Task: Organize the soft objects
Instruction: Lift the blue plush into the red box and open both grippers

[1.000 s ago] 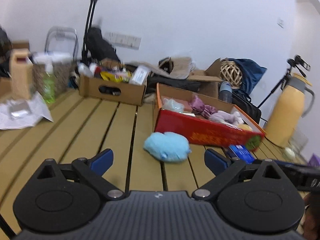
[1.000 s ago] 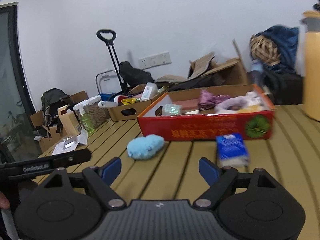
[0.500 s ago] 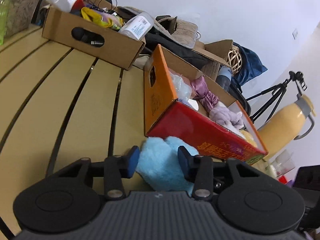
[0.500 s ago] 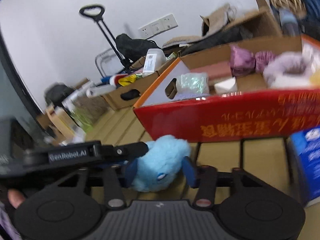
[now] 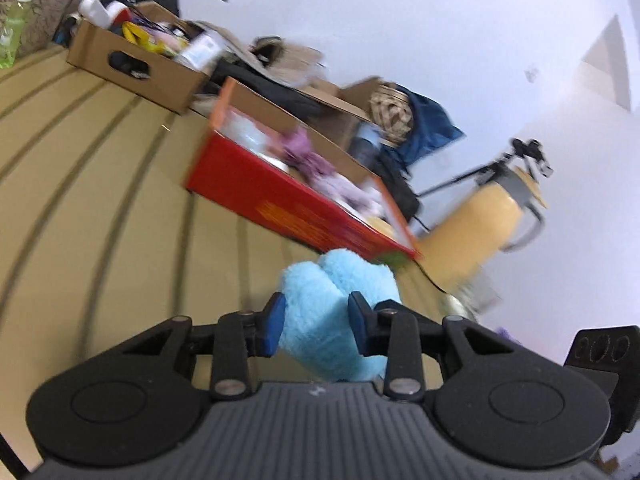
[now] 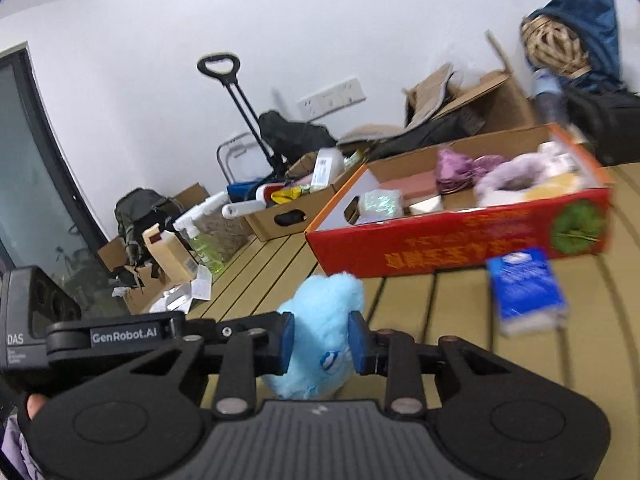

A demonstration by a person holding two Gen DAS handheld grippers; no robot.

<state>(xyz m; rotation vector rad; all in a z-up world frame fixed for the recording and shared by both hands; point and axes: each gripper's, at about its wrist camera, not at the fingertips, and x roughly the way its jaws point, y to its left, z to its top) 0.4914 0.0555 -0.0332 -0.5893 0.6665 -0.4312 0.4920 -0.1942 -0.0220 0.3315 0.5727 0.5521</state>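
Left gripper (image 5: 316, 322): both blue pads pressed into the sides of a light blue plush toy (image 5: 340, 300), jaws narrowed to the width of the squeezed fur. Right gripper (image 6: 320, 342): blue pads likewise clamped on the same plush toy (image 6: 324, 336), one on each flank, with a small embroidered eye showing between them. The toy sits between the two tools above the slatted wooden table (image 6: 420, 308); whether it touches the surface cannot be determined. The left view is motion-blurred.

Just beyond the toy stands a red cardboard box (image 6: 460, 240), open-topped, containing purple fabric items (image 6: 460, 168) and other soft pieces. A blue tissue pack (image 6: 528, 288) lies on the table in front of the box, near the toy but apart from it. A brown cardboard box (image 5: 136, 68) of mixed items stands further back. A yellow thermos jug (image 5: 484, 220) stands beyond the red box's far end.
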